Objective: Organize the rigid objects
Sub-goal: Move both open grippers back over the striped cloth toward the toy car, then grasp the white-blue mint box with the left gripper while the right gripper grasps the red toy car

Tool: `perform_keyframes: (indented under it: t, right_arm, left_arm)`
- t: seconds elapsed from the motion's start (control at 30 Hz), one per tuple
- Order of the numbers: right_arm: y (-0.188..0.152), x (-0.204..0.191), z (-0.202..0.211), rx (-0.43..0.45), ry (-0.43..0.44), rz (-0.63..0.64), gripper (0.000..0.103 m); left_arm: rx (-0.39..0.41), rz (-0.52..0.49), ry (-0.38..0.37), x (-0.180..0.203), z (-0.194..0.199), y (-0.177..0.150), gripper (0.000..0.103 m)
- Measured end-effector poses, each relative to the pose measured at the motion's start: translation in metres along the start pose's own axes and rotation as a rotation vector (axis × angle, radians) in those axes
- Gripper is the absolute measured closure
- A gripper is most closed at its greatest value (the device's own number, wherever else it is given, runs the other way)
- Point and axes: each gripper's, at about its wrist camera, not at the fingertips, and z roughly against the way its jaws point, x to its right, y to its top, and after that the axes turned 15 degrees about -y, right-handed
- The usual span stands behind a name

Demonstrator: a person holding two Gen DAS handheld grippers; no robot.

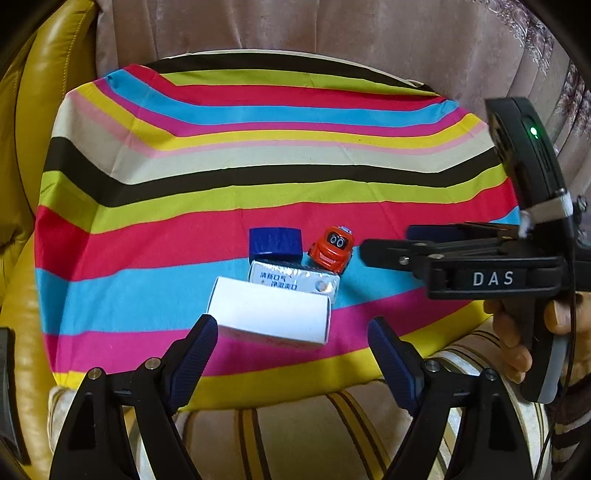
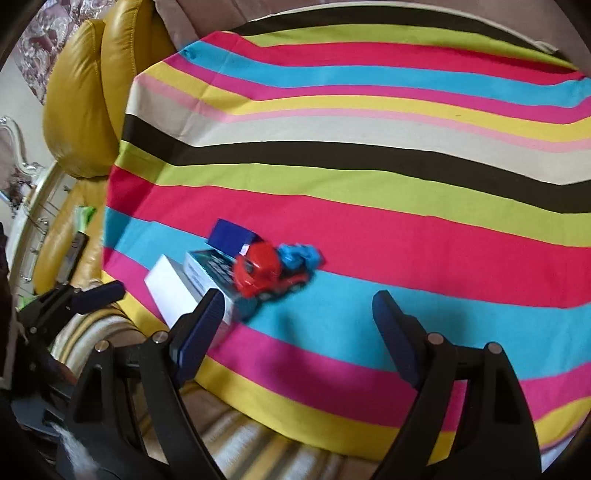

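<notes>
Both the left gripper (image 1: 291, 332) and right gripper (image 2: 299, 314) gape wide, empty. Nearest, the white box (image 1: 271, 314) is probably light, stiff cardboard; pinch its long sides.

I see a home, most likely a living room. A yellow leather sofa (image 2: 79, 99) stands beside the striped cloth (image 1: 258, 155), a soft velvet curtain (image 1: 295, 26) hangs behind it, and a striped cushion (image 1: 306, 435) lies in front.
</notes>
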Motion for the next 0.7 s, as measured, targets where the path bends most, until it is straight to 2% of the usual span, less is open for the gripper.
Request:
perform_keyframes:
  t: [0.27,0.5,0.7]
  right_arm:
    - [0.016,-0.015,-0.022,-0.016,0.048,0.018,0.015]
    - [0.024,-0.016,-0.042,-0.052,0.056,0.02,0.015]
    - [0.026,-0.012,-0.052,-0.067,0.096,-0.006,0.015]
  left_arm:
    - [-0.024,-0.005,0.003,-0.007,-0.01,0.006,0.019]
    - [-0.042,-0.032,0.007,-0.007,-0.015,0.009,0.019]
    - [-0.061,-0.059,0.007,-0.004,-0.023,0.013,0.018]
